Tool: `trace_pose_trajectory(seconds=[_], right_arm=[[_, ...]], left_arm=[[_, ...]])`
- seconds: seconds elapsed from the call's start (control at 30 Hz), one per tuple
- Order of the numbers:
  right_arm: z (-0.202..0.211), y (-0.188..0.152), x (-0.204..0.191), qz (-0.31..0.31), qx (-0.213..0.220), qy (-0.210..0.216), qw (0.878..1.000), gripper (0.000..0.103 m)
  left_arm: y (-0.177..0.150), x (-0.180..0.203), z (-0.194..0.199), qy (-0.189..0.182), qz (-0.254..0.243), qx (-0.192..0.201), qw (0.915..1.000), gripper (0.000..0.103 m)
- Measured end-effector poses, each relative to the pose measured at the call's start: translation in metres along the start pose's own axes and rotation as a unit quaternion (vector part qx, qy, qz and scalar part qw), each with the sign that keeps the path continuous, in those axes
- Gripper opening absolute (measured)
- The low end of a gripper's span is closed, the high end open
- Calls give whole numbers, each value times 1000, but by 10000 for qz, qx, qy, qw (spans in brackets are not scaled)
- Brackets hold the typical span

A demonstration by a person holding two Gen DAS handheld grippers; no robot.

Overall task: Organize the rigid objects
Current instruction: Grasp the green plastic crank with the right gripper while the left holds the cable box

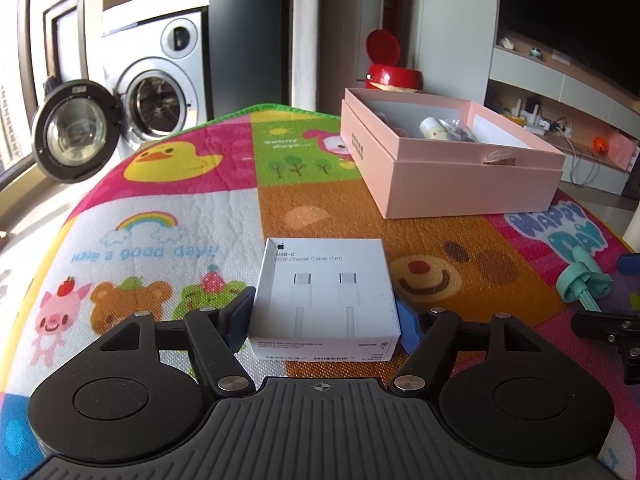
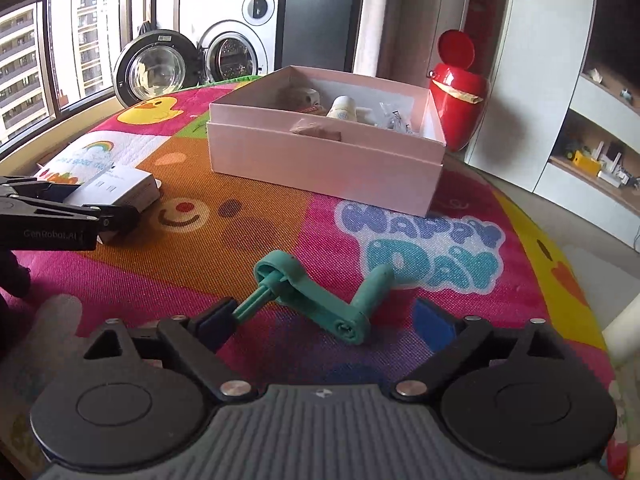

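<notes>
A white USB-C cable box (image 1: 326,296) lies on the colourful mat, between the fingers of my left gripper (image 1: 326,322), whose pads touch both of its sides. It also shows in the right wrist view (image 2: 116,190). A teal plastic crank handle (image 2: 320,298) lies on the mat between the wide-open fingers of my right gripper (image 2: 332,322); its shaft end rests against the left pad. The crank also shows at the right in the left wrist view (image 1: 582,282). An open pink box (image 1: 452,160) (image 2: 328,160) holds a small white bottle and other items.
The patterned play mat (image 1: 180,220) covers a round table. A red lidded bin (image 2: 458,88) stands behind the pink box. A washing machine with its door open (image 1: 156,100) is beyond the table's far edge. Shelving is to the right.
</notes>
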State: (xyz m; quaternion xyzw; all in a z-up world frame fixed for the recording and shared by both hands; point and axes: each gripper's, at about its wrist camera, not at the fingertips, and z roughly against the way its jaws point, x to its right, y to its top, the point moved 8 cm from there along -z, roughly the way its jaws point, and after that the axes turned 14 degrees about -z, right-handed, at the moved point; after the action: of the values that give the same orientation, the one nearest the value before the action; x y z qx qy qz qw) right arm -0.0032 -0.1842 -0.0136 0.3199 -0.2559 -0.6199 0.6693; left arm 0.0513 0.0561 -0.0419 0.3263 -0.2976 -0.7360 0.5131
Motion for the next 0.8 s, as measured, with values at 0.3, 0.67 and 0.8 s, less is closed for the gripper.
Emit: trace_pose_trajectory(seconds=[0.3, 0.67, 0.8], right_arm=[[-7, 5, 12, -891, -336, 563, 9939, 94], [-20, 15, -6, -527, -295, 427, 9973, 71], [-14, 10, -13, -277, -235, 444, 9984, 71]], left_arm=[[0, 0, 0, 3, -3, 2, 10000, 75], [0, 0, 0, 4, -4, 3, 10000, 75], [0, 0, 0, -1, 2, 7, 10000, 75]])
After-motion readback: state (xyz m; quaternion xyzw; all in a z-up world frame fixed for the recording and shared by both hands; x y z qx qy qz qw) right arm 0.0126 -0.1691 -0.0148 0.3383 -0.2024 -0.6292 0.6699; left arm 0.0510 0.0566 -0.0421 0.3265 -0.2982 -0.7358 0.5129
